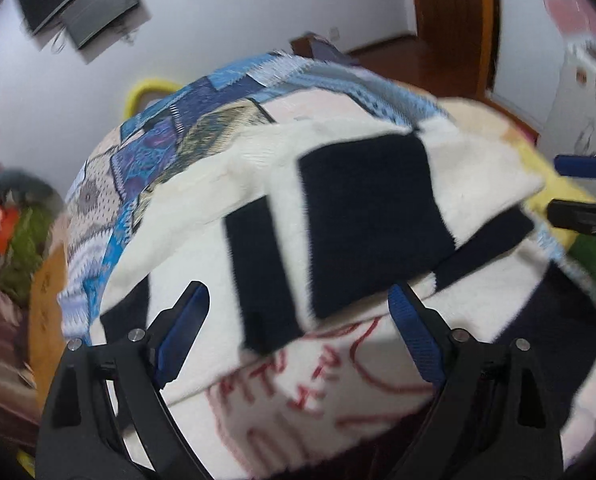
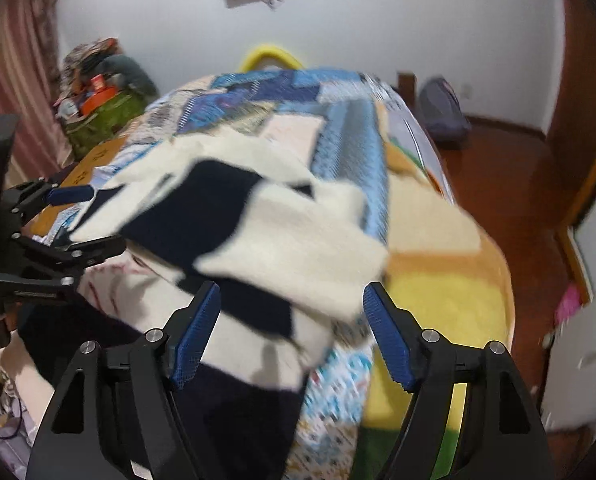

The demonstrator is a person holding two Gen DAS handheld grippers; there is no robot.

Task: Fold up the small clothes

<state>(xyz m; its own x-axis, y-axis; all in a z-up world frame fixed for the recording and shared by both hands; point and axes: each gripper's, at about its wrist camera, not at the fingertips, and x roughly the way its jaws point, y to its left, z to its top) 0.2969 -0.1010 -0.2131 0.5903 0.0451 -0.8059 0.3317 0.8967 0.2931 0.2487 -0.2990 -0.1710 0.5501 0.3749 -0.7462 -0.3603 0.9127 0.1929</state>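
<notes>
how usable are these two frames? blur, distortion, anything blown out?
Left wrist: strong fisheye bend with dark corners; motion blur smears the wall screen and the sweater's edges, while the left gripper stays sharp. Right wrist: heavier blur on the sweater and quilt; the right gripper is crisp. Flat indoor light in both, no glare or blown-out patches.

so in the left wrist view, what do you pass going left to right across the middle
pile of clutter → patchwork quilt → cream and navy garment → right gripper at the far edge
</notes>
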